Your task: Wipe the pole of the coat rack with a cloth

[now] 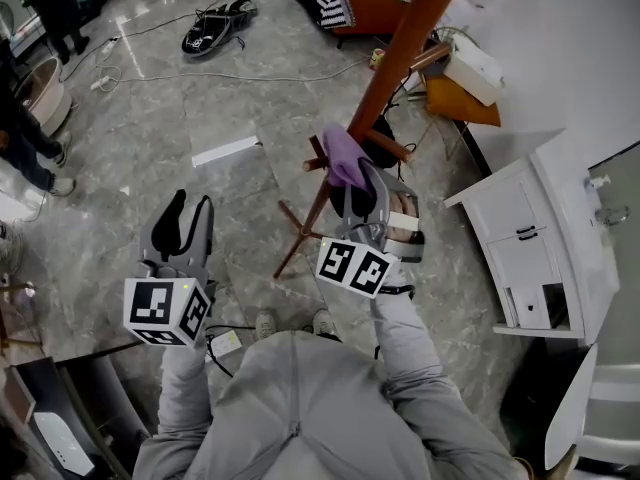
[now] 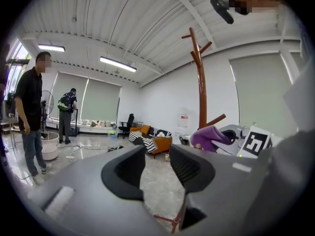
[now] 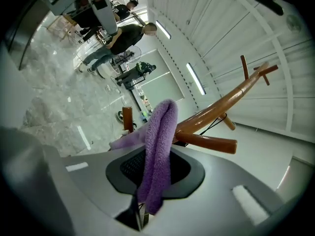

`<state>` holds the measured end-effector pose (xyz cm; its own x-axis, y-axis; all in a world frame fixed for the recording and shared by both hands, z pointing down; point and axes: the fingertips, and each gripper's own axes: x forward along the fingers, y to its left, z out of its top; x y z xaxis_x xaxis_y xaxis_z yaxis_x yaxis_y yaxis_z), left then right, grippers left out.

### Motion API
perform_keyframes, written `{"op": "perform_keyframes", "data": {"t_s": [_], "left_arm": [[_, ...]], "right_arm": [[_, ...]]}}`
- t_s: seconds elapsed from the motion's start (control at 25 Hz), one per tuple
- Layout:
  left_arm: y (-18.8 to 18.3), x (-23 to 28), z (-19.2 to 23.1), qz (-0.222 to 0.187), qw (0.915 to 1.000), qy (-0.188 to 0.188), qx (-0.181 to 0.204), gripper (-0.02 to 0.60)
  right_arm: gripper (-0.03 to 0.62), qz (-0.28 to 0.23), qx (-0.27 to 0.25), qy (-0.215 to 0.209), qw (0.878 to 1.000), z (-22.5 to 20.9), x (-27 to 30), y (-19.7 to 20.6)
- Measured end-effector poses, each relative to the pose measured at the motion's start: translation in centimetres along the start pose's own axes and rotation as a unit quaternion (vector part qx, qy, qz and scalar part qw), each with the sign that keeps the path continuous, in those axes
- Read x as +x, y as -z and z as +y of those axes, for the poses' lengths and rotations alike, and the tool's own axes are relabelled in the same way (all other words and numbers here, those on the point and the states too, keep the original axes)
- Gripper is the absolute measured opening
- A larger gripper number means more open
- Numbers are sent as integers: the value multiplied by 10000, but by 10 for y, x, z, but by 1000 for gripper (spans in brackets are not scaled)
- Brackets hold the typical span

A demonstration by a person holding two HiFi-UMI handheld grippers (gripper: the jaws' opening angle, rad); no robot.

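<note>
Folded purple cloth (image 1: 343, 154), beside upright brown wooden pole (image 1: 398, 58)

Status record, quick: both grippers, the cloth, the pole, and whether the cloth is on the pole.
left gripper: open, nothing between its jaws
right gripper: shut on purple cloth
cloth shape: folded, sticking out past the jaws
pole: brown wood, with side pegs
contact: cloth looks pressed to the pole by the lower pegs; not certain

Bright, even light from ceiling strips (image 2: 118, 64); glare streaks on floor (image 1: 150, 98); gripper views fisheye-warped, corners dark, foreground soft.
</note>
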<state>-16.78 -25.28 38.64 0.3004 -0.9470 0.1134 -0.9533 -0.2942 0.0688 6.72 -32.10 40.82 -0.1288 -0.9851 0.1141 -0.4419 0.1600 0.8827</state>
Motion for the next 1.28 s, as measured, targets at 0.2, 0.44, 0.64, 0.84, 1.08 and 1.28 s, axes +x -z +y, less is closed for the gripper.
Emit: {"op": "perform_keyframes", "data": {"t_s": [0.2, 0.44, 0.64, 0.84, 1.08, 1.28], "left_arm": [[6, 4, -2, 63, 10000, 18, -20, 163], [6, 8, -3, 62, 10000, 13, -17, 163], [6, 9, -6, 51, 10000, -12, -42, 163], [-3, 5, -7, -42, 10000, -24, 11, 163], [-6, -7, -4, -114, 9999, -109, 2, 163], [-10, -21, 1, -189, 9995, -239, -9, 163]], "right_arm": [[57, 9, 175, -481, 9987, 18, 4, 6], [57, -139, 514, -835, 9951, 24, 4, 1], [57, -381, 630, -1076, 9915, 29, -4, -11], [57, -655, 639, -1223, 9883, 31, -20, -38], [57, -1106, 563, -1338, 9832, 36, -44, -76], [57, -1429, 562, -1408, 9781, 36, -62, -102]]}}
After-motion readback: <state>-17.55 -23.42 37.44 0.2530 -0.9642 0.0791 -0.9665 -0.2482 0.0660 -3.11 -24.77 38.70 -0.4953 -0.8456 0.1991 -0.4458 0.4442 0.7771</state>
